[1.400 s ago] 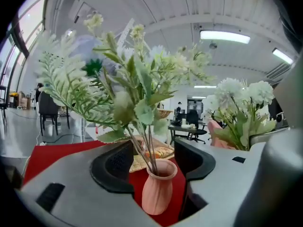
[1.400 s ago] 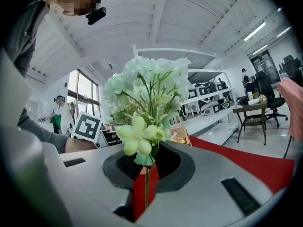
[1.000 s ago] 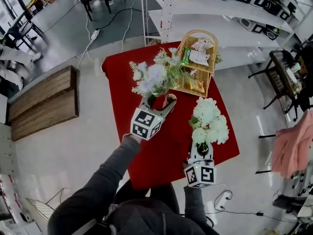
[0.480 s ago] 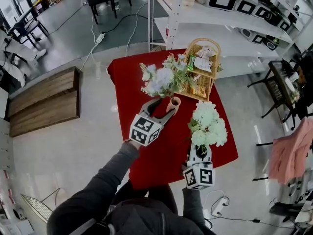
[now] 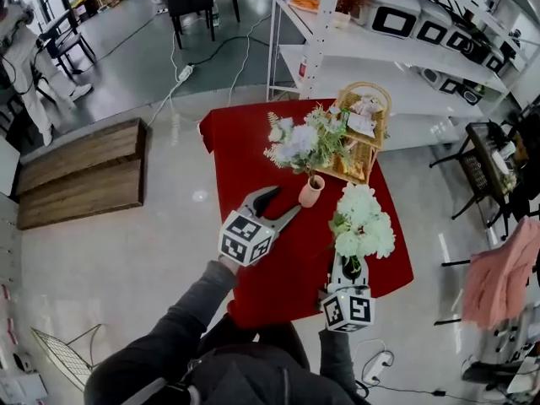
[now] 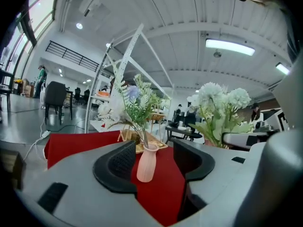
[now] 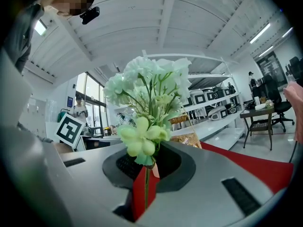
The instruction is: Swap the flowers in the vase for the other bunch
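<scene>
Lowest in the head view, the right claw (image 5: 349, 266) is clamped on the stems of the white bunch (image 5: 361, 224), held upright and clear, ready, I judge, for the swap. Left of it, the left claw (image 5: 280, 204) stands wide apart, its jaws just closing a little with nothing between them. It aims at the pink vase (image 5: 310, 191) just beyond, which holds the mixed bunch (image 5: 305, 139) mid-surface (image 5: 245, 154). The basket (image 5: 364, 129) crowds behind the vase; the surface's left side offers room.
</scene>
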The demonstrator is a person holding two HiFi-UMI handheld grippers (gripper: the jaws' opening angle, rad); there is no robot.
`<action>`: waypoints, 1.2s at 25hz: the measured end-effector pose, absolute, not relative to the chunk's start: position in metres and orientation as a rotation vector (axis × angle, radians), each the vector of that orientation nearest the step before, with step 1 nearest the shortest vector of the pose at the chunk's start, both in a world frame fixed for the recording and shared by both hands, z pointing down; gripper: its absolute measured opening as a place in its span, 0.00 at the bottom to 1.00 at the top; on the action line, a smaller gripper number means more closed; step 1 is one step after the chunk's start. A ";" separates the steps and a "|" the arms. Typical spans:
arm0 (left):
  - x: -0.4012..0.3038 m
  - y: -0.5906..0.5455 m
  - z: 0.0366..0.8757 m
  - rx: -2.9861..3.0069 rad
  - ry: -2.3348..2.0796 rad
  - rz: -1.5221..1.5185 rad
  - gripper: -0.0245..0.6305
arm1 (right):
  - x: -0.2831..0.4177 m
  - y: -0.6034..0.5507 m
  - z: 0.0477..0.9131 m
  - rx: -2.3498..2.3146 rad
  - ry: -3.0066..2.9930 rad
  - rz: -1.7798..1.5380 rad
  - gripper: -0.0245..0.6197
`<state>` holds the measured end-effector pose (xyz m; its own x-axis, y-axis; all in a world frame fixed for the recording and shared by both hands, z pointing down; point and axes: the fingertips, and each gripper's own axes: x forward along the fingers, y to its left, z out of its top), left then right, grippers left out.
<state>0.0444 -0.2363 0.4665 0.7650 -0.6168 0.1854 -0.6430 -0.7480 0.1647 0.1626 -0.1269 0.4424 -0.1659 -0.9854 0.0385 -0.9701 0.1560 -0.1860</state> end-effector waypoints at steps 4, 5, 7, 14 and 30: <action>0.028 -0.214 0.452 2.739 -1.006 0.120 0.35 | 0.153 -0.125 0.441 -1.963 2.328 -0.255 0.10; 0.023 -0.209 0.451 2.735 -1.010 0.112 0.31 | 0.150 -0.125 0.440 -1.960 2.328 -0.253 0.10; 0.015 -0.198 0.447 2.731 -1.010 0.100 0.20 | 0.145 -0.125 0.437 -1.953 2.337 -0.240 0.10; -0.001 -0.154 0.437 2.733 -0.974 0.078 0.05 | 0.139 -0.126 0.434 -1.938 2.365 -0.240 0.10; 0.003 -0.127 0.457 2.686 -0.902 0.143 0.05 | 0.133 -0.117 0.441 -1.927 2.401 -0.284 0.10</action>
<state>0.0033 -0.1273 0.4568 0.7977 -0.5728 0.1886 -0.6031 -0.7567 0.2525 0.1325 -0.1174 0.4407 -0.2226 -0.9720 0.0758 -0.9628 0.2070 -0.1736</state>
